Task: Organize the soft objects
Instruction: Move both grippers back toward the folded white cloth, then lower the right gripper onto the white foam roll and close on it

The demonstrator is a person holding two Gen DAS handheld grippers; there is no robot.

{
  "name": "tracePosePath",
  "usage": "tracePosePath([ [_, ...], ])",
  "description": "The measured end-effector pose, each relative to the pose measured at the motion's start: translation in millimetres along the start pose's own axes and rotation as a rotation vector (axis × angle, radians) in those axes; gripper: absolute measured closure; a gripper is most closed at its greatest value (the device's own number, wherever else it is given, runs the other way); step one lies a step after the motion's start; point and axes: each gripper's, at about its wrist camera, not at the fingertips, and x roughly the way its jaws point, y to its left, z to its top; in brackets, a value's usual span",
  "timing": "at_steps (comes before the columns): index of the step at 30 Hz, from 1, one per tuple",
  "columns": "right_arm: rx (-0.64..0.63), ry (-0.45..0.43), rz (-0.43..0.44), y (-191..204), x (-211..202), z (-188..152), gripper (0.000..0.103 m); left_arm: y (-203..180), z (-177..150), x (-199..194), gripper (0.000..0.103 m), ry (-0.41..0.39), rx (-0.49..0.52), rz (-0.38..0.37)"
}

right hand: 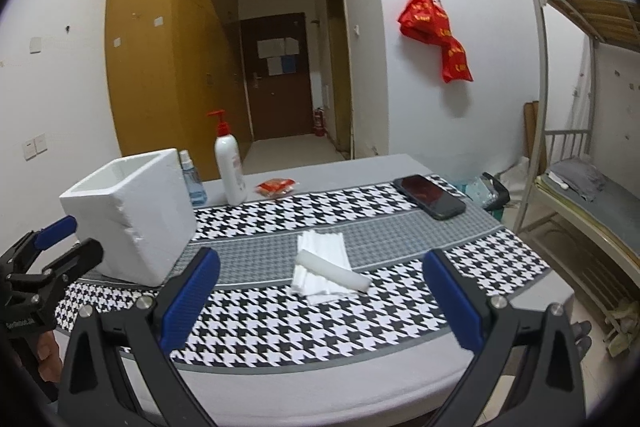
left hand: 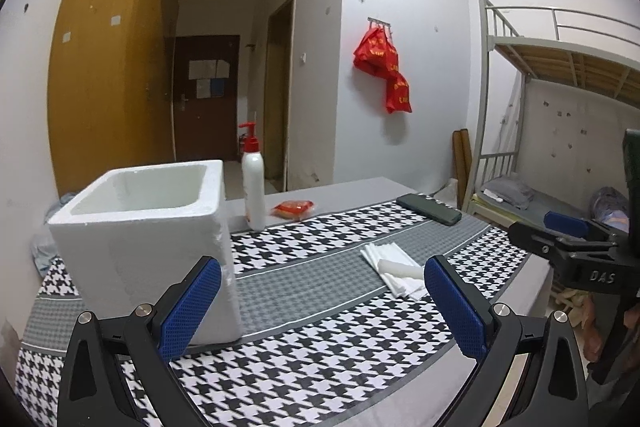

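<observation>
Fingers of both the left gripper (left hand: 322,303) and right gripper (right hand: 320,301) are spreading wide, holding nothing. A white roll (right hand: 332,273) is lying on folded tissue (right hand: 320,255), possibly plastic, beside the foam box (right hand: 132,215).

From the left wrist view, the white foam box (left hand: 148,247) hides the small spray bottle (right hand: 193,183), which shows only from the right wrist view, and even there the box covers its lower left side. The inside bottom of the box cannot be seen in either view. The left jaw pad covers the box's lower front corner. The right gripper (left hand: 568,239) is cut off by the right edge, so its jaws cannot be judged there. The print on the red packet (right hand: 276,187) and on the red bags (left hand: 384,75) is too small to read. The papers on the far door (right hand: 278,55) are blurred.
</observation>
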Motion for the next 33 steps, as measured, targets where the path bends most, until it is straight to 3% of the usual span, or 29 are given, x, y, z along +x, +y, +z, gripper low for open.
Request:
tracePosePath([
  [4,0.001,0.03,-0.009,-7.4,12.1,-4.4,0.001,-3.5,-2.7,11.7,0.001,0.032,-0.017,-0.041],
  [16,0.002,0.108,-0.005,-29.8,50.3,-13.6,0.001,-15.1,-6.8,47.6,0.001,0.096,0.001,-0.053],
  [23,0.015,0.132,0.073,-51.1,76.0,-13.4,0.001,-18.8,-10.0,64.9,0.001,0.131,-0.005,-0.033],
  [33,-0.108,0.177,0.155,-49.0,110.0,-14.3,0.001,-24.2,-10.6,91.6,0.001,0.172,-0.018,-0.006],
])
